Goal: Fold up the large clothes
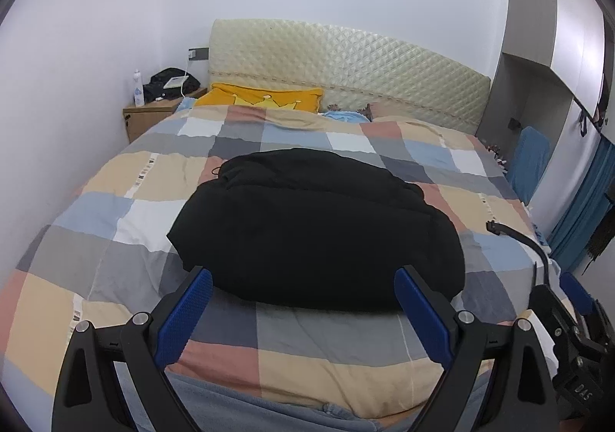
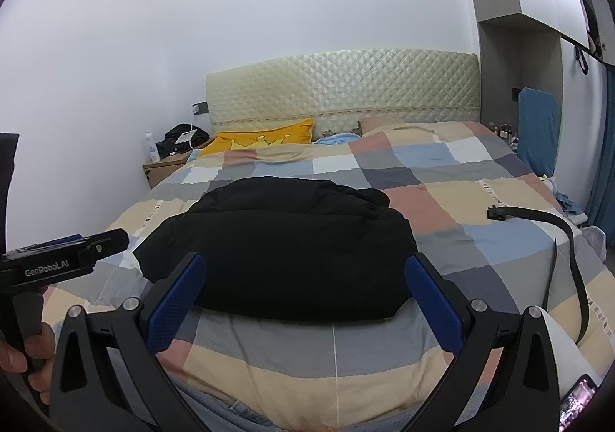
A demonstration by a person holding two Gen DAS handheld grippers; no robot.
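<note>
Garment: a large black garment (image 1: pixel 315 228) lies on the bed, gathered into a thick, rounded bundle with soft layered folds along its far edge. No sleeves or hem trail out.
Position: it rests near the foot of the bed, roughly centred, just beyond both sets of fingertips.
Progress: judging by the compact shape, the folding looks largely done. What may remain is squaring the rounded edges, which bulge and are not crisp.
Left gripper (image 1: pixel 303 291): jaws spread wide and holding nothing, hovering just in front of the bundle's near edge.
Right gripper (image 2: pixel 305 278): jaws likewise wide apart and empty, aimed at the same near edge.
Bed cover: a checked quilt (image 1: pixel 115 178) in peach, grey, blue and white lies under the garment, mildly wrinkled.
Far end: a yellow pillow (image 1: pixel 265 97) sits against a cream quilted headboard (image 1: pixel 346 62).
Far left: a wooden bedside table (image 1: pixel 152 116) holds a bottle and dark items.
Right: a black strap (image 2: pixel 569 239) curves across the quilt, well apart from the garment.
</note>
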